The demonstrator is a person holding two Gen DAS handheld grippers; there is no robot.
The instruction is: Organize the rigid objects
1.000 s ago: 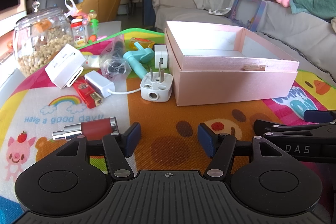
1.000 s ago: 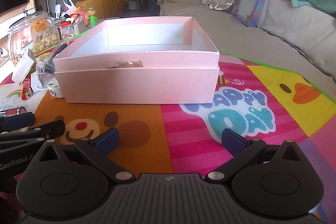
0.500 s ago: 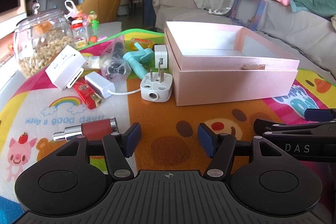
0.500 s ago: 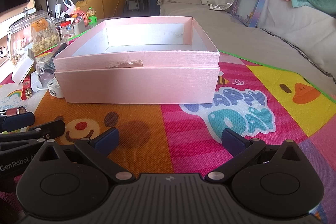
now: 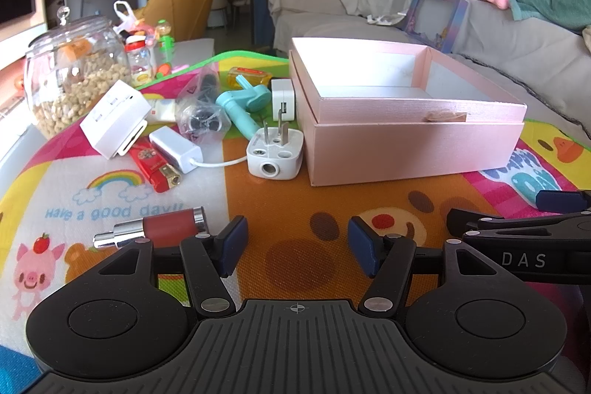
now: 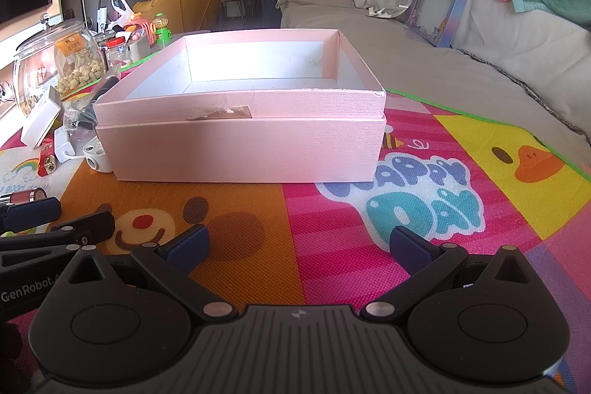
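Observation:
An open pink box (image 5: 410, 139) (image 6: 243, 146) sits on the colourful play mat, with nothing showing inside it. Left of it lie a white plug adapter (image 5: 275, 156), a teal tool (image 5: 242, 106), a white charger block (image 5: 282, 98), a white cable adapter (image 5: 175, 148), a red lighter (image 5: 155, 165), a white carton (image 5: 114, 120) and bagged black parts (image 5: 201, 120). A red-and-silver lipstick tube (image 5: 155, 231) lies just left of my left gripper (image 5: 295, 246), which stands open over the mat. My right gripper (image 6: 297, 246) is open too, in front of the box.
A glass jar of nuts (image 5: 70, 76) and small bottles (image 5: 138, 61) stand at the mat's far left edge. A grey sofa (image 6: 461, 61) with toys runs along the right. The other gripper's fingers (image 5: 524, 228) reach in at the right of the left wrist view.

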